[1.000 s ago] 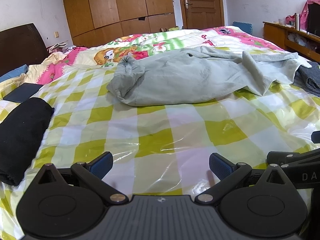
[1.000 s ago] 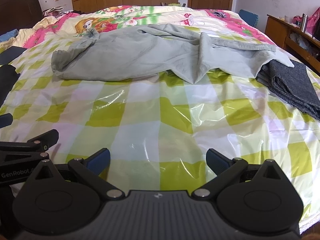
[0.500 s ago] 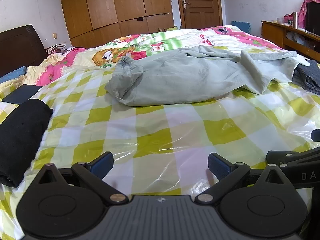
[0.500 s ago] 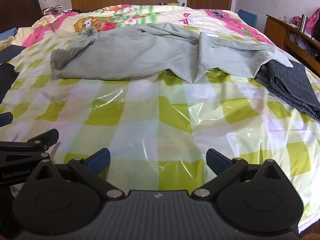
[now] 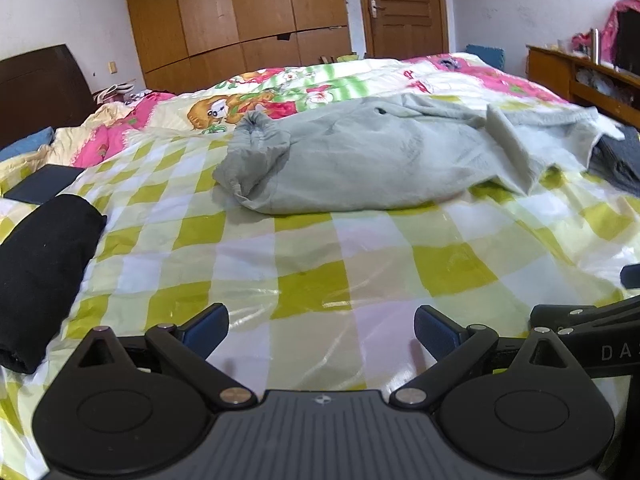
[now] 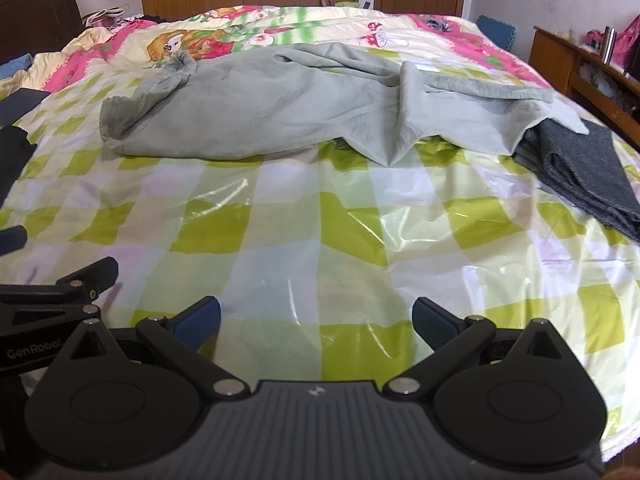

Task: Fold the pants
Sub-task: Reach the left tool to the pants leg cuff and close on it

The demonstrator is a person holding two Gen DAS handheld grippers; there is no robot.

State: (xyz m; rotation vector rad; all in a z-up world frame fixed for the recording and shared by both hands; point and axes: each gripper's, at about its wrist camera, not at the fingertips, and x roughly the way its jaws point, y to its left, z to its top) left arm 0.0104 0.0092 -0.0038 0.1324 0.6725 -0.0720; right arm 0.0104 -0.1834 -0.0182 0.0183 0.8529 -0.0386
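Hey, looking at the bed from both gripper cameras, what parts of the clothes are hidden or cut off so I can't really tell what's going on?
- Grey-green pants: crumpled; both views hide where the waistband and legs run under their own folds.
- Dark grey folded garment: right wrist view, far end under the pants' edge, near end cut by the frame.
- Black folded garment: left wrist view, cut off by the left edge.
- Items on the wooden shelf: too small and blurred.
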